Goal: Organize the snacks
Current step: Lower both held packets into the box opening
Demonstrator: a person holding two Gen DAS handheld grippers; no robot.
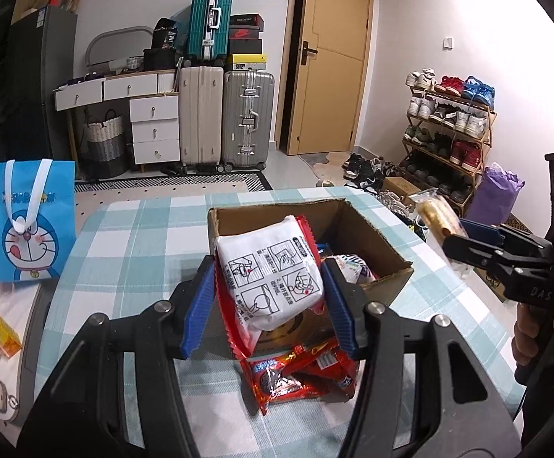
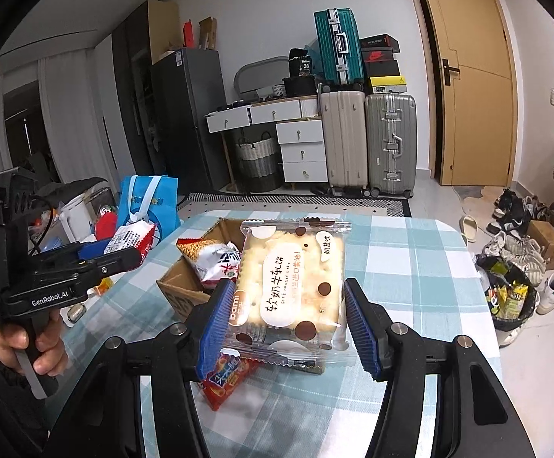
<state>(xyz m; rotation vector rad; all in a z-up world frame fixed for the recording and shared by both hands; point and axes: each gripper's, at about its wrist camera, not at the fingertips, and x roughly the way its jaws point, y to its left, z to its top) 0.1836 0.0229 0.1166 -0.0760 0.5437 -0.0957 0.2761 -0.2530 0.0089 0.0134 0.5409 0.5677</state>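
Tablecloth in a pale blue and white check was seen across the lower half of both views, draped over the table. A cardboard box, open at the top, was placed on it at centre frame in the left wrist view and at centre left in the right wrist view, and snack packets were lodged inside it. A blue cartoon bag was stood upright at the left edge of the left wrist view.

The left gripper was seen at lower centre of its own view, clenched on a white and red snack pack, which was held tilted in the air in front of the box's near wall. The right gripper was seen at lower centre of its own view, clamped on a clear nougat biscuit pack, which was held upright above the cloth, just right of the box.

A red cookie packet was left lying on the cloth at lower centre of the left wrist view, below the held pack. A red and orange wrapper was seen on the cloth at lower centre of the right wrist view, partly hidden under the biscuit pack.
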